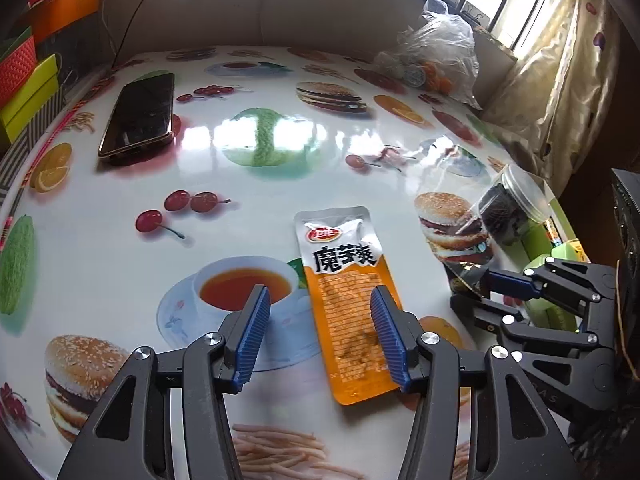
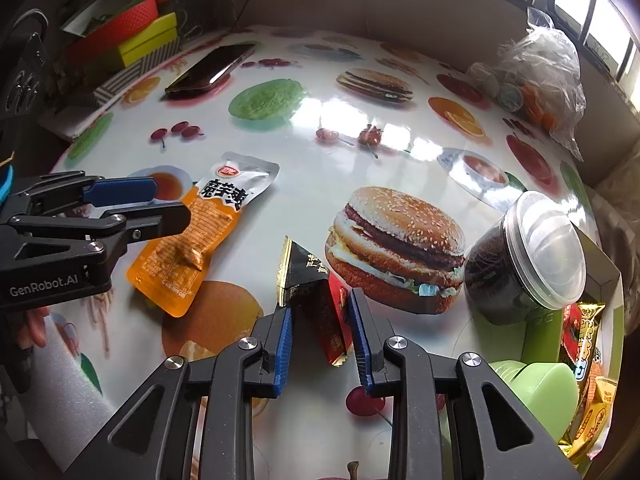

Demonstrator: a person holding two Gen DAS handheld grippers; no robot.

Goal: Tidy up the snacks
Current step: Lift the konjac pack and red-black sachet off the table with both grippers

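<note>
A: Where is the orange-and-silver foil snack pouch (image 1: 346,300)?
B: Flat on the glossy food-print tablecloth (image 1: 248,184), beside the printed teacup. The left gripper (image 1: 320,334) hangs over its lower half, jaws about half apart, pads clear of the foil (one blue pad overlaps it in view only).
A: And the right gripper (image 2: 320,338)?
B: Well to the pouch's right. Its jaws are narrow, pressed on a black-and-red wrapped snack packet (image 2: 316,292) standing tilted between the pads.
A: Anything else close by?
B: A clear lidded jar of dark contents (image 2: 528,256) further right of the pouch; a black phone (image 1: 140,114) far beyond it.
</note>
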